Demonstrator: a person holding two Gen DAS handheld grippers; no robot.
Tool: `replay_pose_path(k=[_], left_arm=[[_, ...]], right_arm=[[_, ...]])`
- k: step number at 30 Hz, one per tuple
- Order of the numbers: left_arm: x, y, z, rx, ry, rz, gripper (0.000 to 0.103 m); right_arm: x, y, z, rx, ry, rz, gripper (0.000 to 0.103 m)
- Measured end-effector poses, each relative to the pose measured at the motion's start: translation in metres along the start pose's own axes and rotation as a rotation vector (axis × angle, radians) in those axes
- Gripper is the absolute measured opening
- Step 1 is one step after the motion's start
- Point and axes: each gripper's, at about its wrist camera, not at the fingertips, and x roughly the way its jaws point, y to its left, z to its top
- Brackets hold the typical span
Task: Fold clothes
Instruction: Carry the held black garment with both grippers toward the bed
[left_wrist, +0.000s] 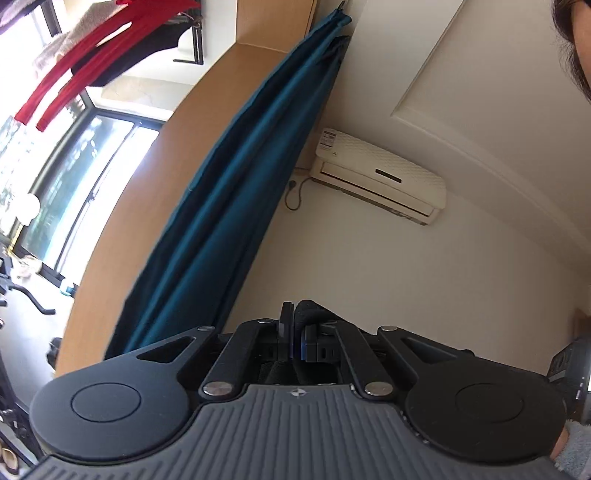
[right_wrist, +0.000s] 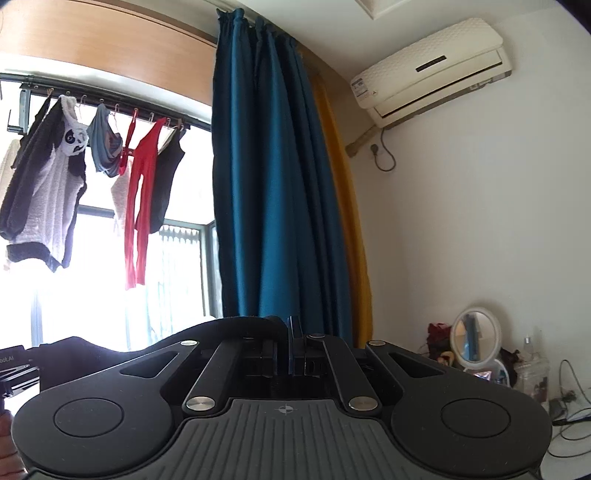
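Left tool (left_wrist: 295, 325), right tool (right_wrist: 284, 343): each pinching 1 black garment (right_wrist: 251, 323); 1 teal curtain (right_wrist: 273, 184).

Left gripper (left_wrist: 295, 325) is seen tilted upward, jaws closed on a bunch of black fabric (left_wrist: 312, 308). Teal curtain (left_wrist: 236, 177) and wall air conditioner (left_wrist: 376, 177) are framed beyond it, red garment (left_wrist: 70, 70) hung top-left.
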Motion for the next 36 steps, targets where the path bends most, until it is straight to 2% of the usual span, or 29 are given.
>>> replay_pose_path(k=[6,9,13,16,23,26,29,33,36], left_arm=[[0.022,-0.011,-0.023,-0.074,0.061,-0.185,0.003],[0.035,-0.037,-0.034,-0.09,0.093,-0.269,0.003],[0.048,-0.081,-0.038,-0.088,0.095,-0.38,0.003],[0.055,-0.125,-0.045,-0.07,0.096,-0.426,0.003],[0.062,-0.267,-0.092,-0.028,0.114,-0.449,0.003],[0.072,-0.334,-0.118,-0.042,0.132,-0.474,0.003],[0.081,-0.392,-0.145,-0.079,0.163,-0.534,0.003],[0.096,-0.448,-0.173,-0.132,0.203,-0.597,0.003],[0.114,-0.474,-0.191,-0.15,0.23,-0.631,0.003]], right_arm=[[-0.05,0.017,-0.01,-0.104,0.057,-0.138,0.004],[-0.078,0.027,-0.015,-0.175,0.105,-0.194,0.004],[-0.121,0.029,-0.014,-0.197,0.087,-0.245,0.004],[-0.155,0.022,-0.007,-0.191,0.054,-0.275,0.004],[-0.271,-0.028,0.006,-0.162,-0.007,-0.335,0.004],[-0.326,-0.053,0.013,-0.135,-0.007,-0.352,0.004],[-0.377,-0.072,0.016,-0.163,0.007,-0.383,0.004],[-0.425,-0.098,0.023,-0.149,0.042,-0.426,0.004],[-0.452,-0.111,0.028,-0.167,0.064,-0.446,0.004]])
